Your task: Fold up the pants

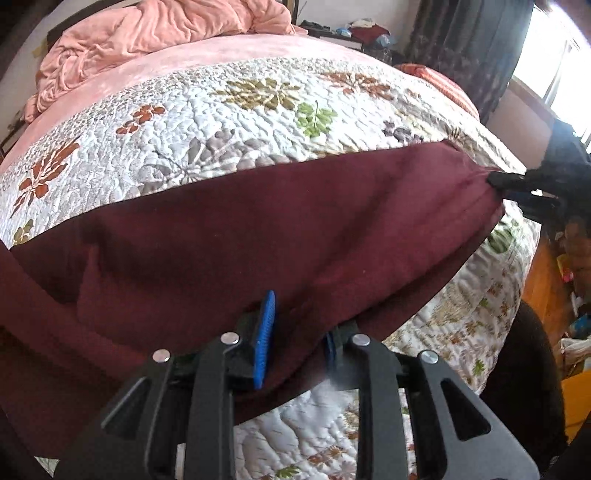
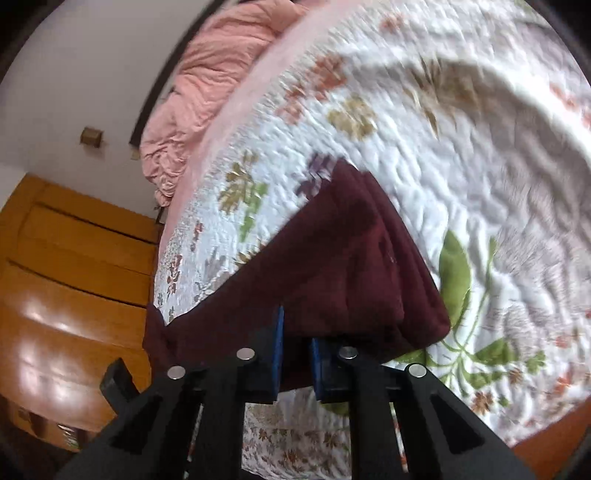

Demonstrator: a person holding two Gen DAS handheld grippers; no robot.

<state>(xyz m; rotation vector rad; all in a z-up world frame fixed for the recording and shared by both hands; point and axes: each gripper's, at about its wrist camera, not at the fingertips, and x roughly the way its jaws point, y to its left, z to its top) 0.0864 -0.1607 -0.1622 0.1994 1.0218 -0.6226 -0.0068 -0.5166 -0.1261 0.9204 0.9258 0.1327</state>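
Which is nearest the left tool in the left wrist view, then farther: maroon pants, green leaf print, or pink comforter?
From the left tool:
1. Maroon pants: clamped in the tool, draped across the near side of the bed.
2. Green leaf print: mid-quilt, just beyond the pants' far edge.
3. Pink comforter: bunched at the far head of the bed, upper left.

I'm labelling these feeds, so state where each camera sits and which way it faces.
Left wrist: sits on the left tongs, looking down across the maroon pants on the floral quilt; the right tongs grip the far end.
Right wrist: sits on the right tongs, facing the pants' end, with a wooden dresser at the left.
Shared: pants, quilt, pink blanket.
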